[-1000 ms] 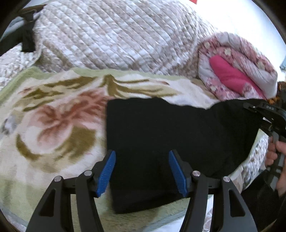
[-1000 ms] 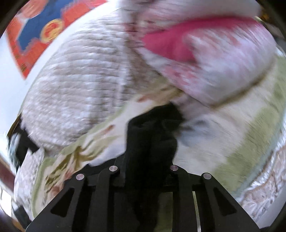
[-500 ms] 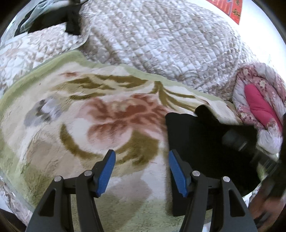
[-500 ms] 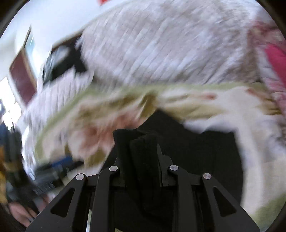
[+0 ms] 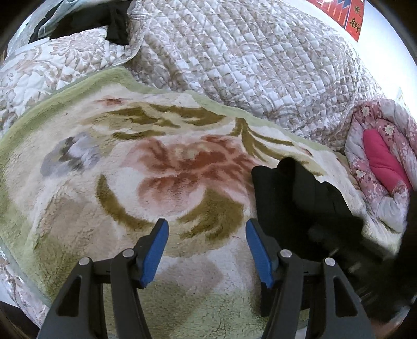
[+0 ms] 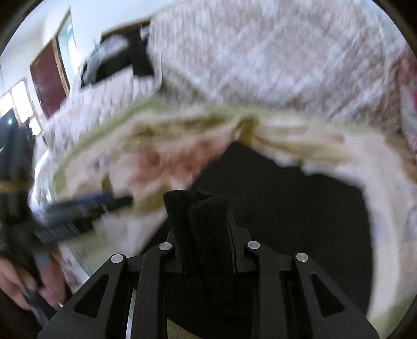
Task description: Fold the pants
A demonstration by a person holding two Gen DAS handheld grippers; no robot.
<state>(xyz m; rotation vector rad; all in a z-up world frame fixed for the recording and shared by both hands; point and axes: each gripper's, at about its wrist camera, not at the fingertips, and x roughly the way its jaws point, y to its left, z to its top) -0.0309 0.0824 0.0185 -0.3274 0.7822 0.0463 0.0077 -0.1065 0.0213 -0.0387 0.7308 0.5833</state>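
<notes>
The black pants (image 5: 284, 198) lie on a floral fleece blanket (image 5: 156, 169), to the right in the left wrist view. My left gripper (image 5: 206, 226) is open over bare blanket, blue pads (image 5: 156, 242) apart, with nothing between them; the pants' left edge is just beyond its right finger. In the right wrist view my right gripper (image 6: 203, 221) is shut on a bunched fold of the pants, which sticks up between its jaws above the rest of the pants (image 6: 286, 208). The left gripper (image 6: 86, 208) shows blurred at the left of that view, with a hand (image 6: 23, 284) on it.
A quilted beige bedspread (image 5: 247, 65) is heaped behind the blanket. A rolled pink floral quilt (image 5: 378, 161) lies at the right. Dark clothing (image 5: 104, 20) sits at the far left corner. A red poster (image 5: 346, 15) hangs on the wall.
My left gripper has slid left off the pants onto bare blanket. The right gripper has carried its held end of the pants leftward over the rest of them and rolled.
</notes>
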